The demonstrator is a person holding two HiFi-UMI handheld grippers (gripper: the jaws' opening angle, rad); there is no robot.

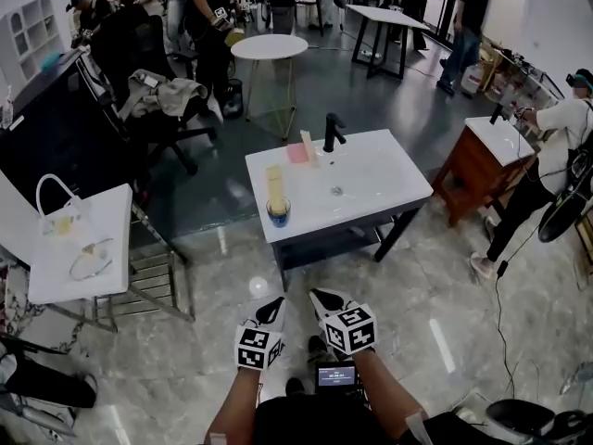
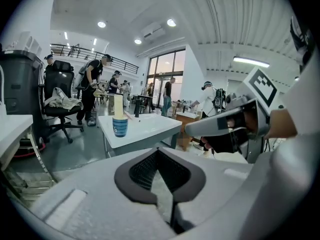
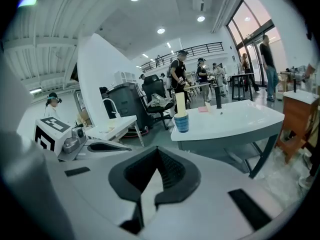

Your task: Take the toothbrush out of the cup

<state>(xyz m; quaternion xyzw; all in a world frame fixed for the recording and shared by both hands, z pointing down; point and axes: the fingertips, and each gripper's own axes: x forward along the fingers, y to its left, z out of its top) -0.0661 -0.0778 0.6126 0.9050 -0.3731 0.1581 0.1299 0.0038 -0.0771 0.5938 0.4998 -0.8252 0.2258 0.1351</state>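
A blue striped cup (image 1: 278,213) stands at the front left corner of the white washbasin counter (image 1: 371,197). A tall pale yellow toothbrush pack (image 1: 274,182) sticks up out of the cup. The cup (image 2: 120,126) (image 3: 181,122) is well ahead of both grippers. My left gripper (image 1: 274,307) and right gripper (image 1: 321,298) are side by side low over the floor in front of the counter, both shut and empty. From the left gripper (image 2: 159,152) I see the right one (image 2: 225,126) beside it. In its own view the right gripper (image 3: 157,152) points at the counter.
A black faucet (image 1: 332,133) and a pink item (image 1: 296,152) are at the counter's back. A white side table (image 1: 83,281) with a bag stands on the left. There is a wooden cabinet (image 1: 477,170) on the right. A round table (image 1: 269,46), an office chair (image 1: 153,100) and several people are behind.
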